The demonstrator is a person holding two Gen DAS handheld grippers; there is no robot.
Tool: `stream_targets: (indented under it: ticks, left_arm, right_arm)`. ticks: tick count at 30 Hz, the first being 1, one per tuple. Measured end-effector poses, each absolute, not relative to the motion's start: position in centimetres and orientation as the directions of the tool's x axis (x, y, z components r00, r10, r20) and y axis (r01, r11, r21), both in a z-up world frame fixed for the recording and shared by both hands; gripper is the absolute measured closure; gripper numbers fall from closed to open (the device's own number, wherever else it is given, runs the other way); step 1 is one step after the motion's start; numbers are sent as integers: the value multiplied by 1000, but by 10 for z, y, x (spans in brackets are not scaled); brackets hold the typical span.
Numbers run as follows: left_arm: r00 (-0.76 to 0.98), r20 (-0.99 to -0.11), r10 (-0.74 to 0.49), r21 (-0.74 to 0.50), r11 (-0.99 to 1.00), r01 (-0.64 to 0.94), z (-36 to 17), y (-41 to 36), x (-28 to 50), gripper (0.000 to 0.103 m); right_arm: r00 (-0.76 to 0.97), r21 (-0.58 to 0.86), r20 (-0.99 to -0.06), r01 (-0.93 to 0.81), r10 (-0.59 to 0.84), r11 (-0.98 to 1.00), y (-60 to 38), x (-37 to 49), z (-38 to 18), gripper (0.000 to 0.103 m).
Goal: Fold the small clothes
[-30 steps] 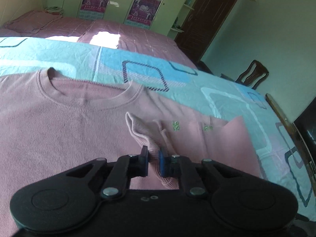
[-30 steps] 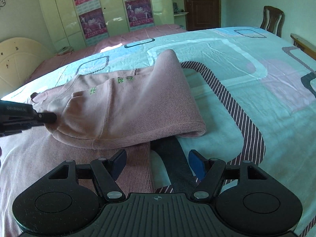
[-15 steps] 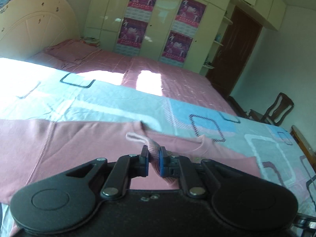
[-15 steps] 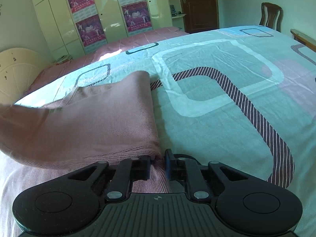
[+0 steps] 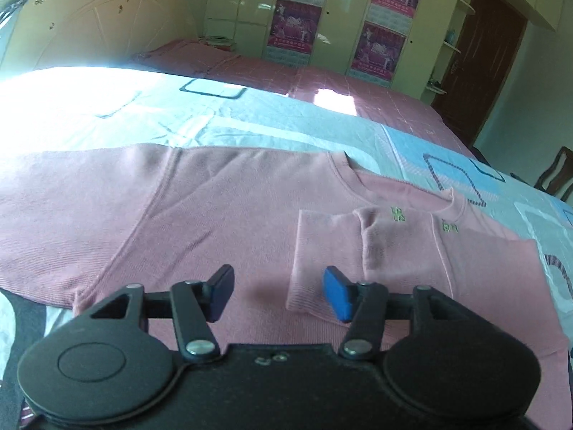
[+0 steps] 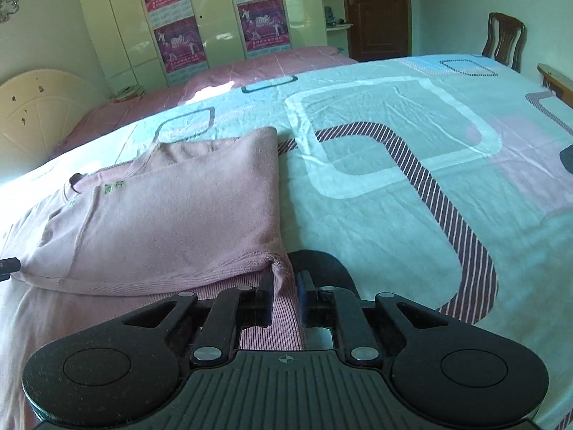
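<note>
No words or nos. can be read. The purple wall posters (image 6: 175, 44) have print too small to read.

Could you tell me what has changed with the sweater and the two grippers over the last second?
The left gripper, which was pinching the sleeve cuff, carried the sleeve across the chest, let go and now stands open above it. The right gripper, open a second ago, has closed on the folded side edge of the pink sweater. The sweater's body still lies flat on the patterned bedsheet.
</note>
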State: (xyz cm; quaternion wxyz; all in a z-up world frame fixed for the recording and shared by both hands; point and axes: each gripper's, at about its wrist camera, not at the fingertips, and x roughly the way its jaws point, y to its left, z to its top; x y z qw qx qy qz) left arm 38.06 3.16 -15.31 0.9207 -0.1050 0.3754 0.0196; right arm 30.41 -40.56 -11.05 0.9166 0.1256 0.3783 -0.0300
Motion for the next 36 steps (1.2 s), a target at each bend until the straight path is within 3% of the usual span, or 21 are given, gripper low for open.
stream_targets:
  ticks: [2, 3, 8, 12, 16, 23, 30, 36]
  left_arm:
    - [748, -662, -48, -190, 976, -106, -142, 33, 379, 46]
    - [756, -652, -63, -193, 977, -86, -138, 30, 380, 46]
    - [734, -658, -169, -202, 978, 43, -144, -16, 403, 46]
    - [679, -725, -118, -149, 989, 13, -173, -28, 426, 48]
    - [672, -734, -98, -116, 993, 18, -177, -21, 427, 48]
    - [677, -731, -83, -203, 974, -99, -146, 30, 387, 41]
    - [673, -735, 85, -153, 946, -286, -124, 116, 334, 35]
    - [640, -745, 189, -144, 891, -430, -121, 195, 304, 35]
  right_arm:
    - [738, 209, -674, 158, 25, 965, -407, 307, -101, 62]
    - [746, 205, -666, 158, 20, 966, -406, 312, -99, 61]
    - [738, 218, -670, 101, 74, 971, -389, 355, -102, 61]
    - [707, 174, -702, 46, 91, 984, -365, 382, -121, 61]
    - [670, 116, -738, 10, 79, 993, -362, 387, -140, 61]
    - [707, 170, -683, -89, 182, 981, -332, 378, -109, 61]
    - [659, 255, -678, -204, 325, 945, -267, 380, -110, 61]
    - [652, 263, -665, -252, 364, 931, -216, 377, -101, 61]
